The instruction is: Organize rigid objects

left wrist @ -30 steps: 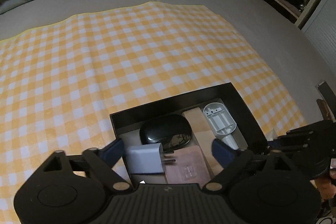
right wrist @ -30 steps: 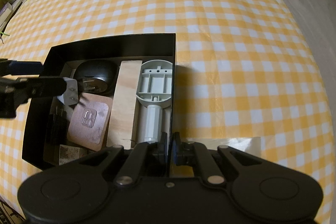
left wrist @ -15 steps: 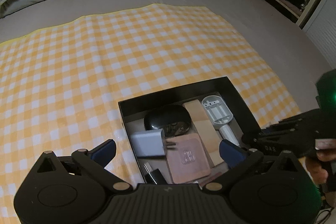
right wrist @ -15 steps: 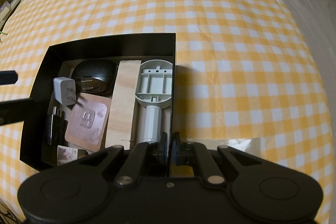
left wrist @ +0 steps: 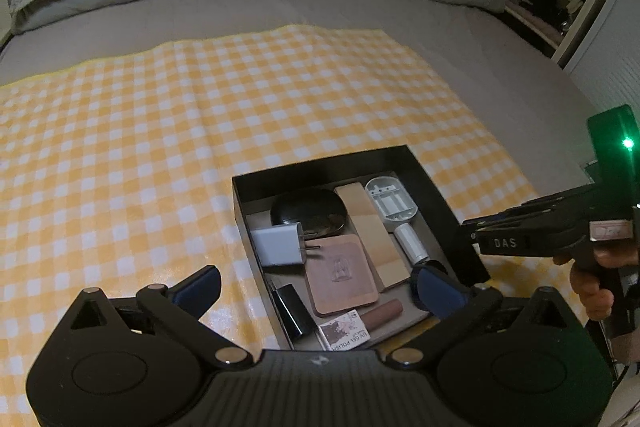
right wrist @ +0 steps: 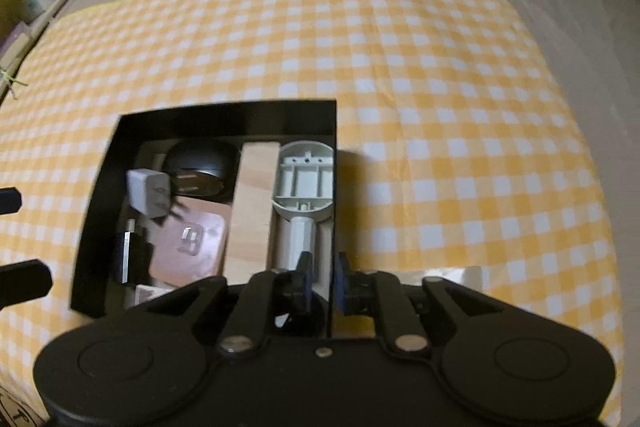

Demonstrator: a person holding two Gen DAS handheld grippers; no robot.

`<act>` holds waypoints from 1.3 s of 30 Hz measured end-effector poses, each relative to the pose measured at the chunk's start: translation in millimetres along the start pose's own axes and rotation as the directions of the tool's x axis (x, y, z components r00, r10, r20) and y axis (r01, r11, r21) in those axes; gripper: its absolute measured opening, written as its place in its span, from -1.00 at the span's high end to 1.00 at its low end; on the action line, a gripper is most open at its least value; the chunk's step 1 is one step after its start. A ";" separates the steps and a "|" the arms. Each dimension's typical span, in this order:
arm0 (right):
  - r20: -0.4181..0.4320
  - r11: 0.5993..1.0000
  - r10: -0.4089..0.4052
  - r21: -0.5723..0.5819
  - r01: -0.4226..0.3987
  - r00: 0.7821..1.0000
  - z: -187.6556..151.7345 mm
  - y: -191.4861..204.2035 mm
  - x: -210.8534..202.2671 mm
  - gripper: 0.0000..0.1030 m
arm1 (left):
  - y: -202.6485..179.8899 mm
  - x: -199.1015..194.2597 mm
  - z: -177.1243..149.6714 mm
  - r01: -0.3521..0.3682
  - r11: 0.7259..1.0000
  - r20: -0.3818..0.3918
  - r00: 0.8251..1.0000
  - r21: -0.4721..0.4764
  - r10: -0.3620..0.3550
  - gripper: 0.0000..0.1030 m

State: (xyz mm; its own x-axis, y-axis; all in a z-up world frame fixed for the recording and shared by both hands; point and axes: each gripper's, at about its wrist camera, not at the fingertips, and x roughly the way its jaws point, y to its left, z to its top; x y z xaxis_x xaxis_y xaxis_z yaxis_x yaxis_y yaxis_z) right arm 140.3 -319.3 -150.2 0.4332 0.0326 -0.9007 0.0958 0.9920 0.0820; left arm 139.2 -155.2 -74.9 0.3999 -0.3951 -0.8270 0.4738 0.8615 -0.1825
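Your left gripper stands wide open with nothing between its blue pads. A second ago those pads bracketed the white charger low inside the black box; now the charger lies loose on the box floor, prongs toward the brown square pad, and your gripper sits higher and further back, so more of the box shows below it.

Your right gripper was pinched shut on the right wall of the box a second ago. Its jaws are now opening: the thin wall is between the fingertips with a gap on either side, so the pads no longer press on it.

The box rests on the yellow checked cloth, near its front right part.

The left wrist view alone shows the near end of the box: a dark rectangular item, a brown cylinder and a small labelled carton, plus your right hand on its handle. The right wrist view alone shows the wall standing between the right fingertips. Both views show the black oval mouse, the wooden block and the grey handled part side by side along the back.
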 end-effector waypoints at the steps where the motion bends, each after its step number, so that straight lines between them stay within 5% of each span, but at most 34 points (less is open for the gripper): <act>1: 0.018 1.000 0.003 -0.013 -0.003 1.000 -2.2 -0.1 -9.0 0.61 | -0.6 -5.0 -1.6 0.000 1.000 0.011 1.000 0.000 0.000 -1.00; 13: 0.258 0.988 -0.004 -0.149 0.044 0.966 -41.1 19.2 -123.2 -0.22 | -5.9 -71.9 -29.5 -0.050 0.999 0.178 0.983 0.005 0.048 -1.00; 21: 0.377 0.982 -0.003 -0.175 0.074 0.926 -78.9 32.4 -171.3 -0.76 | -15.8 -111.1 -62.3 -0.141 0.990 0.297 0.946 0.017 0.130 -1.00; 26: 0.483 0.987 -0.003 -0.138 0.079 0.875 -110.1 44.3 -186.3 -0.88 | -20.7 -131.7 -88.1 -0.173 0.985 0.358 0.921 0.018 0.155 -1.00; 34: 0.650 0.992 -0.034 -0.072 0.106 0.759 -156.7 57.4 -205.0 -1.00 | -32.2 -152.0 -119.8 -0.239 0.971 0.459 0.865 0.020 0.203 -1.00; 39: 0.670 0.992 -0.049 -0.053 0.113 0.741 -170.0 62.7 -199.9 -1.00 | -33.4 -158.8 -133.6 -0.249 0.968 0.498 0.840 0.005 0.214 -1.00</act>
State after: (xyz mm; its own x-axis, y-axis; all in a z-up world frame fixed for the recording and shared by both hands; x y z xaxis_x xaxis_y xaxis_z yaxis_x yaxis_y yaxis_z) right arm -92.6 -243.0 -37.6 0.9167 -0.1057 -0.3854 0.0966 0.9944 -0.0430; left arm -44.9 -78.7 -8.5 0.8281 -0.3067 -0.4692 0.3630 0.9312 0.0320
